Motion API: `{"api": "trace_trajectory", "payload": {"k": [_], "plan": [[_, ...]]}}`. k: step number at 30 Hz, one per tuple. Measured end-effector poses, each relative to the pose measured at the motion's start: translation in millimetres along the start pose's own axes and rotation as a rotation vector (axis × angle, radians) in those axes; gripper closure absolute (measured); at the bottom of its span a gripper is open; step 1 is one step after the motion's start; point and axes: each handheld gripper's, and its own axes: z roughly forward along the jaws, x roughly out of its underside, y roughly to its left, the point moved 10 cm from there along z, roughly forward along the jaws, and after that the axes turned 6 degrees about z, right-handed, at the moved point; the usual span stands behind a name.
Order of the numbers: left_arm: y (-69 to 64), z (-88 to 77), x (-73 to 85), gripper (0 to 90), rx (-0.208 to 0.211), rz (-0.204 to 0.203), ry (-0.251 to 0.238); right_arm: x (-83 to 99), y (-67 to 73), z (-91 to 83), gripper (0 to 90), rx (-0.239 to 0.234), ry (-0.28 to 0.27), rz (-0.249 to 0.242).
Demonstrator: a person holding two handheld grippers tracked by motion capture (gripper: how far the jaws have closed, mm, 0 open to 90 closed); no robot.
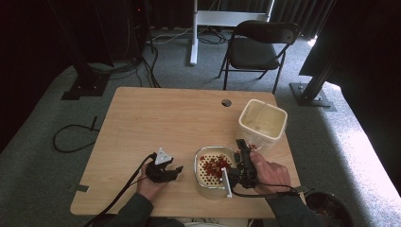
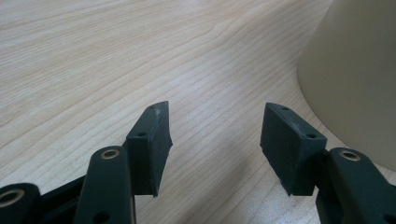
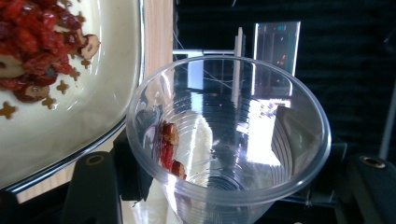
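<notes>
High view: the right tongs [image 1: 242, 161] lie at about five o'clock on the bench [image 1: 156, 118], just beside the cream bowl [image 1: 201, 187] of red dried fruit [image 1: 213, 166]. A taller empty cream tub [image 1: 263, 121] stands at two o'clock from the bowl. The left tongs [image 1: 177, 169] rest at nine o'clock from the bowl, pointing toward it, apart from it.

Left gripper view: the left tongs [image 2: 215, 140] stand spread wide over bare wood with nothing between them; the bowl's cream wall [image 2: 355, 79] rises at three o'clock, near but not touching.

Right gripper view: the right tongs [image 3: 219, 186] pinch a clear plastic cup [image 3: 229, 140] by its sides. The cup's mouth faces the camera, its long axis running away along the tongs toward its base. A few red fruit pieces [image 3: 169, 149] cling to its inner wall at nine o'clock. The bowl's rim [image 3: 112, 126] lies just beside the cup at ten o'clock; I cannot tell whether they touch.
</notes>
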Motion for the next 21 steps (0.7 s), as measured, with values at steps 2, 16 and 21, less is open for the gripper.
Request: {"api": "trace_trajectory", "payload": {"k": [2,16,21], "plan": [[-0.1,0.1,0.1,43.6,0.001,-0.001,0.000,1.9,-0.3,1.2,33.6,-0.013,-0.003,0.030],[-0.8,-0.2,0.2,43.7,0.002,0.003,0.001,22.1,-5.1,14.9,33.0,-0.202,-0.052,0.480],[-0.8,0.0,0.1,43.6,0.002,0.001,-0.001,29.8,-7.4,19.2,32.9,-0.276,-0.080,0.637]]}}
